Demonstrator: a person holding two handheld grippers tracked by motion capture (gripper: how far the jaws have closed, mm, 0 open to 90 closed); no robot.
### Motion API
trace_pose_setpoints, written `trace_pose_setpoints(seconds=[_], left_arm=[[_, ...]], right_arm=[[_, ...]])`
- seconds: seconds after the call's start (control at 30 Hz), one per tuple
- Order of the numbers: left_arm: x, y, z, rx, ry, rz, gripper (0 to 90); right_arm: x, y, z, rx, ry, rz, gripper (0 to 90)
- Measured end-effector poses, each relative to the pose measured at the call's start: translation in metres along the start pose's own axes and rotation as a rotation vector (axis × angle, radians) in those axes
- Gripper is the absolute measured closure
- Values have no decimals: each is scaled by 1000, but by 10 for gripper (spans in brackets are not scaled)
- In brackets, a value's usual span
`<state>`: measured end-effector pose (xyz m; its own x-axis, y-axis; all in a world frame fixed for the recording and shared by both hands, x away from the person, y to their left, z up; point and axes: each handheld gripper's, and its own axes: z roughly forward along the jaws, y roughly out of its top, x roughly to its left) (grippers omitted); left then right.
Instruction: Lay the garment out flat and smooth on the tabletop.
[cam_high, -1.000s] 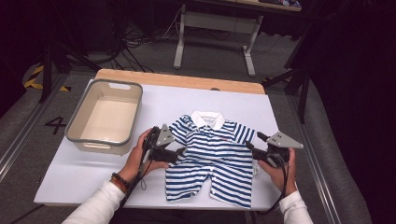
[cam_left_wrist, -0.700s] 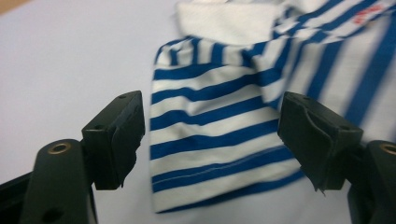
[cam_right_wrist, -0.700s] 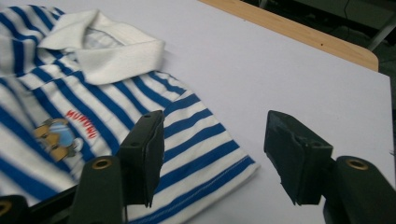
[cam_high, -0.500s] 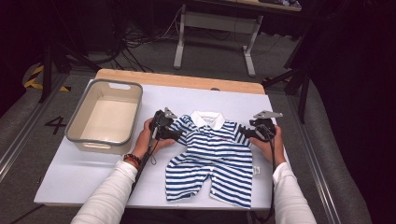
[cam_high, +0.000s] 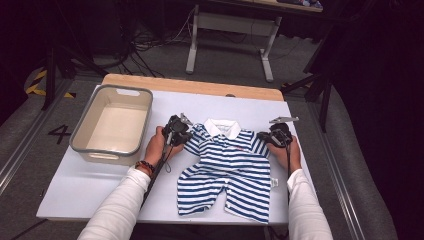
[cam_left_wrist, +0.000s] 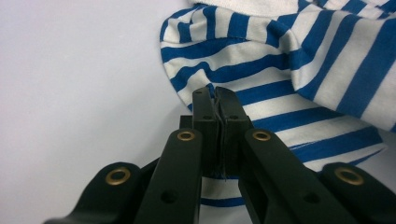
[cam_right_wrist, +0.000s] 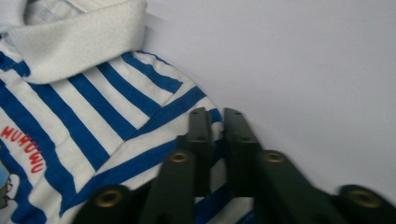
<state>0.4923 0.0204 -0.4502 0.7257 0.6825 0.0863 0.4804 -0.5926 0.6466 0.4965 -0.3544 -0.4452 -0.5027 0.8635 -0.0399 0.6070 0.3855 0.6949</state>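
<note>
Your left hand-held gripper (cam_high: 181, 131) just closing, pinching one sleeve of the striped romper (cam_high: 227, 170), your right hand-held gripper (cam_high: 272, 137) pinching the other, romper flat on the counter (cam_high: 75, 185), grey bin (cam_high: 111, 125) empty beside it.

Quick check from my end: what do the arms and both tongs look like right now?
Long white sleeves; a dark beaded bracelet on the left wrist. Left tongs and right tongs are black, with brass-ringed rivets; each trails a black cable and carries a grey three-cornered plate.
</note>
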Motion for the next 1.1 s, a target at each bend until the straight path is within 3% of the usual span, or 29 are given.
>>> trace_pose_setpoints(seconds=[0.03, 0.2, 0.43, 0.63, 0.8, 0.9, 1.1], left_arm=[[1, 2, 1, 10, 40, 6, 885], [16, 5, 3, -23, 81, -87, 884], [25, 21, 5, -70, 164, -113, 885], [32, 35, 3, -81, 228, -113, 885], [39, 39, 7, -58, 240, -135, 885], [43, 37, 9, -66, 236, -163, 884], [49, 35, 12, -71, 228, -179, 884]], right_arm=[[1, 0, 0, 3, -8, -7, 890], [2, 4, -4, 8, -121, -53, 894], [-1, 14, -10, -54, -223, -38, 895], [-4, 28, -11, -85, -249, -31, 895], [-4, 38, -5, -94, -258, -24, 895], [-2, 42, 0, -93, -266, -27, 894], [-4, 49, 7, -85, -278, -31, 895]])
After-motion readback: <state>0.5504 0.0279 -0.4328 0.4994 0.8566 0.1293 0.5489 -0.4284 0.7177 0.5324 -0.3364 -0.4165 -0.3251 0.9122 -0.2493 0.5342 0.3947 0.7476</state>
